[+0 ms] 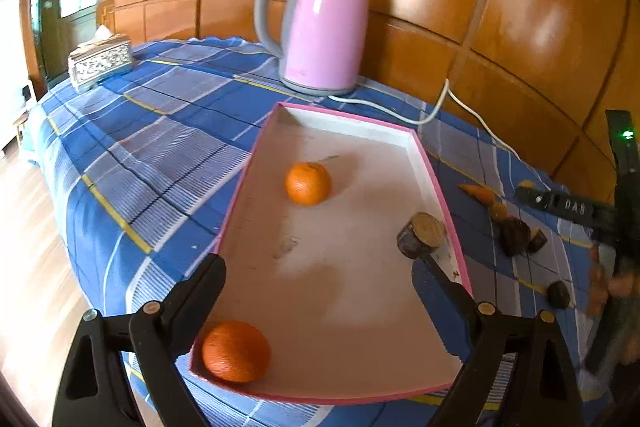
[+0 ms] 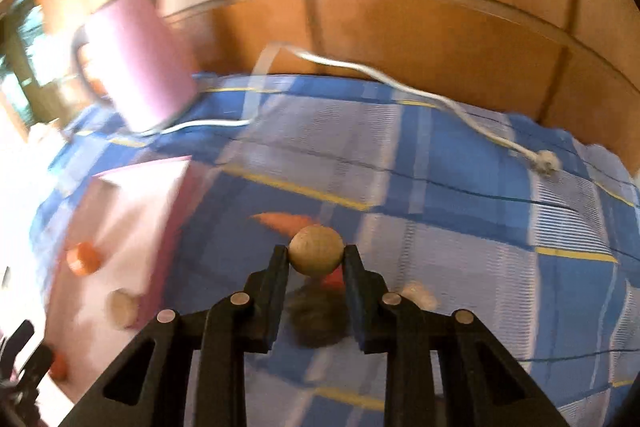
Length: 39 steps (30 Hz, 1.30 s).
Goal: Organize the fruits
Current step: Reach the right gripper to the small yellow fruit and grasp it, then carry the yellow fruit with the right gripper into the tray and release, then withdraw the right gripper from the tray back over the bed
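A pink-rimmed tray (image 1: 436, 183) lies on the blue checked cloth. It holds two oranges, one in the middle (image 1: 308, 183) and one in the near corner (image 1: 236, 351), plus a dark-skinned cane piece (image 1: 422, 235) by the right rim. My left gripper (image 1: 318, 269) hangs open over the tray's near end with nothing between its fingers. In the blurred right wrist view my right gripper (image 2: 317, 255) is shut on a round tan cane piece (image 2: 316, 245), held above the cloth to the right of the tray (image 2: 160, 171).
A pink kettle (image 1: 324, 27) stands behind the tray, and its white cord (image 1: 440, 107) trails across the cloth. Carrot pieces (image 1: 480, 193) and dark cane pieces (image 1: 514, 237) lie right of the tray. A tissue box (image 1: 100, 61) sits at the far left. Wooden panels back the table.
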### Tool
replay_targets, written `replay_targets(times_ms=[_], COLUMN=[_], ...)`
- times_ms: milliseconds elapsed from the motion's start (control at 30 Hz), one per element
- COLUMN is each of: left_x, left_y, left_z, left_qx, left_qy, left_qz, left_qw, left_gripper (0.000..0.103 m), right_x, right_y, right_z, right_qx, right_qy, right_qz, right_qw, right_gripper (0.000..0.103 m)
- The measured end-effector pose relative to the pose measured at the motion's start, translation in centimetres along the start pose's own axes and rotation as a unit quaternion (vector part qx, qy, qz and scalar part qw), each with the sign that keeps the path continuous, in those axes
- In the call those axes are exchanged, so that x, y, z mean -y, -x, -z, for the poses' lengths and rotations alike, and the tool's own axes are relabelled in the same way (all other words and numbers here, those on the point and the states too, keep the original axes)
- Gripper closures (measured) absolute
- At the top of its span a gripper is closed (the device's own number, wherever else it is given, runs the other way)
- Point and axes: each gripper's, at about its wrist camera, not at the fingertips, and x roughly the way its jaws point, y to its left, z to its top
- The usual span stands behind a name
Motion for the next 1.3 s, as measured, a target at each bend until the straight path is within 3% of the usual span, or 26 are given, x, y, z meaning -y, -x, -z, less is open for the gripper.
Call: replay_targets(times_ms=[200, 500, 800, 1300], left_x=[-1.0, -2.2, -2.1, 0.3], left_y=[0.5, 0.7, 0.5, 1.3], left_z=[0.0, 0.0, 0.1, 0.3], left_qx=[0.002, 0.003, -0.004, -0.002], left_qy=[0.011, 0.025, 0.027, -0.01], left_qz=[-0.002, -0.005, -0.001, 0.015], left_qw=[0.9999, 0.9997, 0.9996, 0.9998], left_gripper=[0.007, 0.007, 0.007, 0.004], right_x=[-7.6, -14.4, -12.0, -3.2], right_y=[-0.2, -1.8, -0.4, 5.6], right_z=[1.0, 0.5, 1.8, 7.6], right_qx=[-0.016, -0.04, -0.029, 0.024], right_qy=[0.064, 0.086, 0.059, -0.013], right_qz=[-0.07, -0.115, -0.094, 0.022], right_qw=[0.995, 0.989, 0.993, 0.999], right_gripper=[0.076, 0.072, 0.068, 0.065])
